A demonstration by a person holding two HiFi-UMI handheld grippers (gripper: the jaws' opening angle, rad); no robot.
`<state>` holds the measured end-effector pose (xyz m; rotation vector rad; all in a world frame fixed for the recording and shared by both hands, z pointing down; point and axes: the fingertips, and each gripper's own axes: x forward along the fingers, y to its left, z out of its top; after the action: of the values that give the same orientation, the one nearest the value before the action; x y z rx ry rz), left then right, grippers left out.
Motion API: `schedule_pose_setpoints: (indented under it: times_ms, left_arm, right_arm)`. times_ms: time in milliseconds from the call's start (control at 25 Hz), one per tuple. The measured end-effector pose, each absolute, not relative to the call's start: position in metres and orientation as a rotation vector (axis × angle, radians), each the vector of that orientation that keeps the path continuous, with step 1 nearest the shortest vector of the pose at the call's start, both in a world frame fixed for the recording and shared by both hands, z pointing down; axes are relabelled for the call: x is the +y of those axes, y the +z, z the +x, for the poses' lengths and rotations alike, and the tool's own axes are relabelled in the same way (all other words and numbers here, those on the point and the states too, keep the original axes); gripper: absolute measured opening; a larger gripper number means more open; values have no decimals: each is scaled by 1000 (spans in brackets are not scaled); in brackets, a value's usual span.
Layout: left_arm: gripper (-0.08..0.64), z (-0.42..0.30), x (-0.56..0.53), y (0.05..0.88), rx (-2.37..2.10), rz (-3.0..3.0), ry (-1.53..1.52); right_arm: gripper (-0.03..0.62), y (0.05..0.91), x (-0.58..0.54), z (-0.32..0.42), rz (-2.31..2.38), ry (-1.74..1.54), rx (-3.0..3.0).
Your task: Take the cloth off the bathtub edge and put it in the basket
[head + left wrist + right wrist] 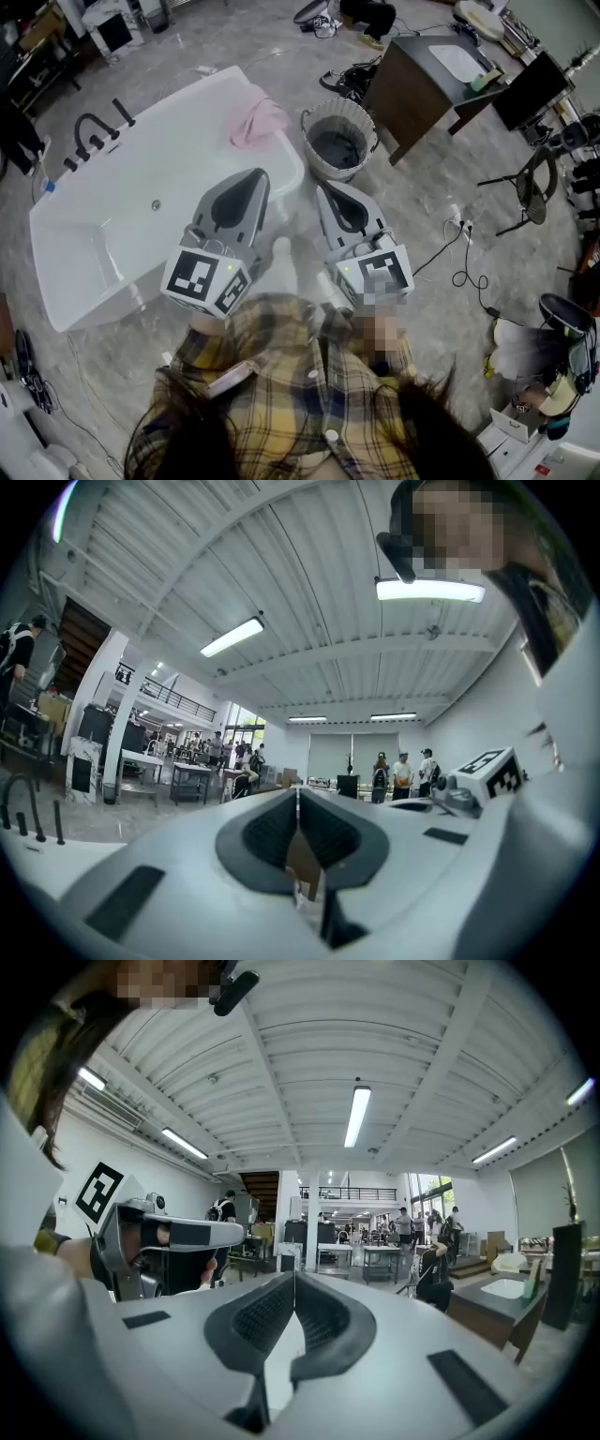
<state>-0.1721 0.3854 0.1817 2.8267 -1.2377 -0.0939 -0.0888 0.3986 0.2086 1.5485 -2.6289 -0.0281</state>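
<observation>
Grey floor (422, 211) bears bathtub (178, 101) with cloth (258, 120) on its rim, basket (336, 172) beside it. We hold left tool (260, 175) and right tool (322, 187) level, both pressed together, empty.

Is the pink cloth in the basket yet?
No, the pink cloth lies draped over the bathtub edge, outside the basket that stands beside the tub.
</observation>
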Motion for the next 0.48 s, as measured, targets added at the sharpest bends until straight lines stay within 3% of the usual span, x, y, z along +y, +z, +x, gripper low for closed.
schedule_pose_setpoints:
  times_ms: [480]
  left_arm:
    - [23, -165, 193, 180, -1266, 2797, -65]
  right_arm:
    - [15, 202, 218, -89, 1450, -25, -2680]
